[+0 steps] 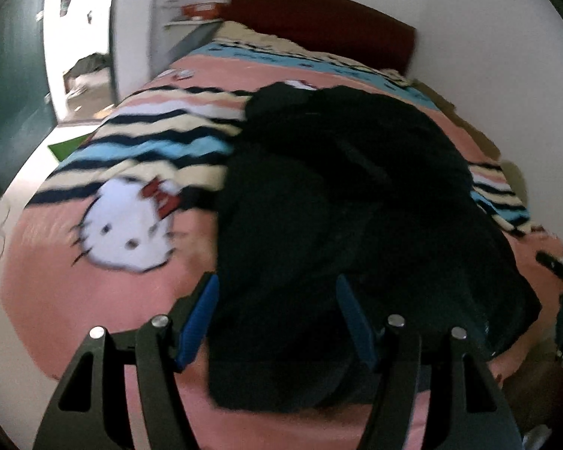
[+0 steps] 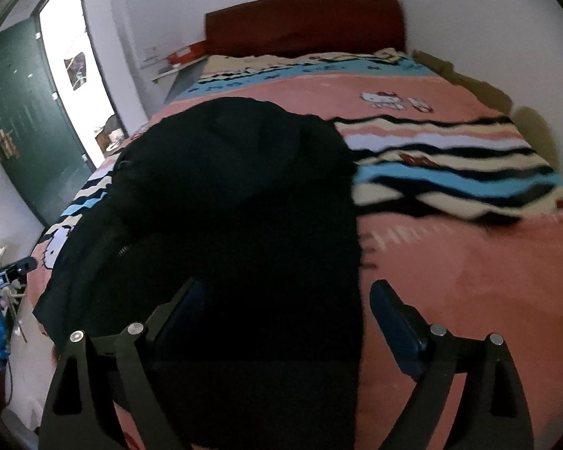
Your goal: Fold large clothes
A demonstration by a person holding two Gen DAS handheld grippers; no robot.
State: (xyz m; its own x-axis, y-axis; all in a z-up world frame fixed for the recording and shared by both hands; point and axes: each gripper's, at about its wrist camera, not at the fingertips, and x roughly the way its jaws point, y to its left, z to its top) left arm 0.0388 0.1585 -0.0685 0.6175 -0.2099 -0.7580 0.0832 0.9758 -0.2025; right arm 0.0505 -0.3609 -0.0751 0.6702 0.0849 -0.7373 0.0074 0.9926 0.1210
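Black coat (image 1: 356, 202) is lying in a rumpled heap on the bed (image 1: 94, 300), on the pink cartoon-cat bedspread, bulk piled toward the striped band, near hem hanging close to the foot edge. Nothing folded yet, so this is looking like the opening step: getting hold of the near edge to spread it flat.

Left tongs (image 1: 277, 318) are hovering spread wide, blue pads straddling the coat's near left part; no fabric visibly pinched. Right tongs (image 2: 285, 318) are also spread wide, left pad over the dark cloth, right pad over bare pink bedspread, so the coat's right edge is running between the jaws. Contact with cloth: cannot tell, frames are blurred.

Next move probably calls for both tongs closing on hem corners, well apart, then pulling to flatten. Thick padded fabric is likely needing a deep bite.
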